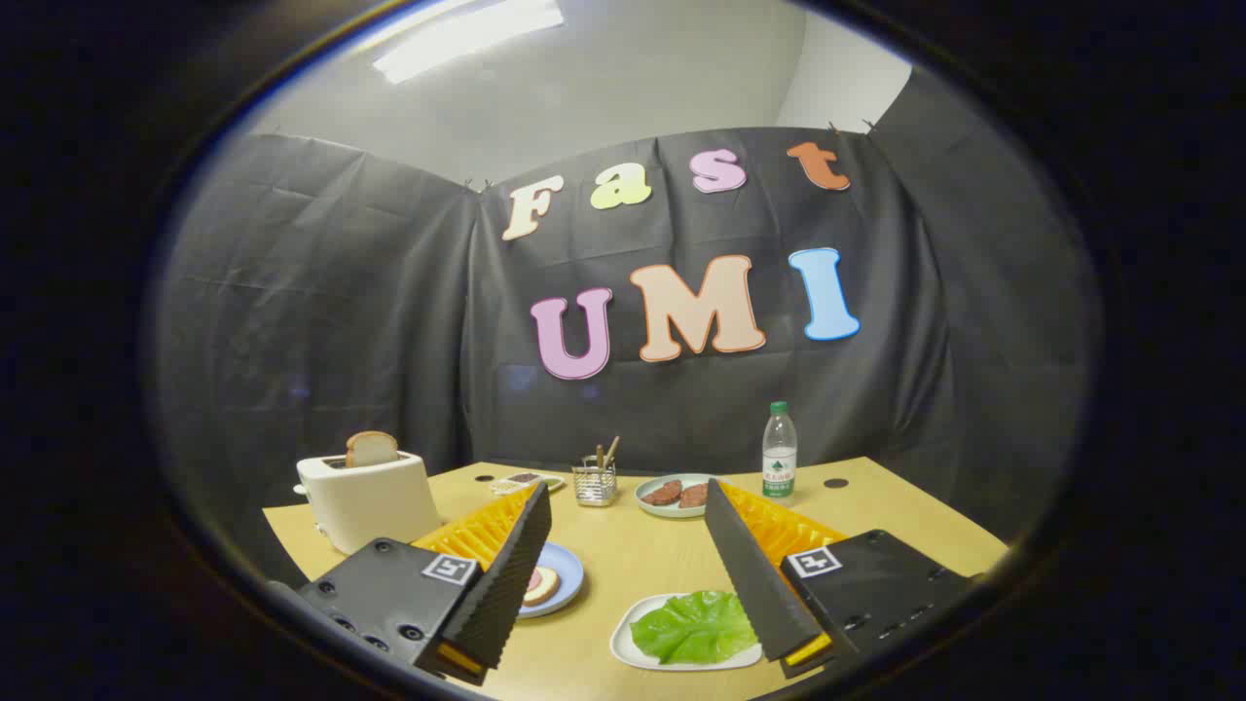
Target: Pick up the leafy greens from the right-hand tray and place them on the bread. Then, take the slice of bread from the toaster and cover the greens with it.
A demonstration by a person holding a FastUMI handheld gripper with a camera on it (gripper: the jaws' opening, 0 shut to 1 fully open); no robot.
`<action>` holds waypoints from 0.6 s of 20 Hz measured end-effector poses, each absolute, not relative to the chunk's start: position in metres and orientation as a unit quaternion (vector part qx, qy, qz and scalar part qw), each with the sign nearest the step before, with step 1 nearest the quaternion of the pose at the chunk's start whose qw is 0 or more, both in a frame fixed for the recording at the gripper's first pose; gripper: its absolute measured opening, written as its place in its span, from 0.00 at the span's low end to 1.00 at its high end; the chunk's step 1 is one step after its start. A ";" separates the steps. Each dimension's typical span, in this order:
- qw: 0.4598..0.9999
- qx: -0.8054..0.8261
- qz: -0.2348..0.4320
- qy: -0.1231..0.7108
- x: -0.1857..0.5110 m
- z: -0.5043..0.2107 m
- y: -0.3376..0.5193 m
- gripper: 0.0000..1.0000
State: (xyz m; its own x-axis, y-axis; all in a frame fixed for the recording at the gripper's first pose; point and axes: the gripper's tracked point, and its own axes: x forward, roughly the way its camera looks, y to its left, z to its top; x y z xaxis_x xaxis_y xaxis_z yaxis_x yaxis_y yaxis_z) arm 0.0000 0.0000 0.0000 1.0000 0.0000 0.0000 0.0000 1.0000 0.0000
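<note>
jaws (623, 531) apart, ribbed black | crinkled leafy greens (693, 626) | white tray (623, 645)

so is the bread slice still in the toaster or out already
In. The bread slice stands upright in the slot of the white toaster, its top poking above it. The fingers are open and hold nothing, well short of the toaster.

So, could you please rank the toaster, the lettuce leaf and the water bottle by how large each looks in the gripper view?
1. Toaster
2. Lettuce leaf, though it lies nearest, between the open tongs, which inflates it
3. Water bottle, farthest back
</note>
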 end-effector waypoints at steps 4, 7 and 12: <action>1.000 0.001 -0.001 -0.001 0.000 0.001 -0.001 0.99; 1.000 0.006 -0.002 -0.002 0.000 0.002 -0.002 0.99; 1.000 0.013 -0.002 -0.006 -0.002 0.005 -0.003 0.99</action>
State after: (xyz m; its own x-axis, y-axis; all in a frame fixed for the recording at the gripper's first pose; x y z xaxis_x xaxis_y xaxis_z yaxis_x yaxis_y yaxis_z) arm -0.0016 -0.0031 0.0051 0.9999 -0.0044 0.0115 0.0042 0.9997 0.0253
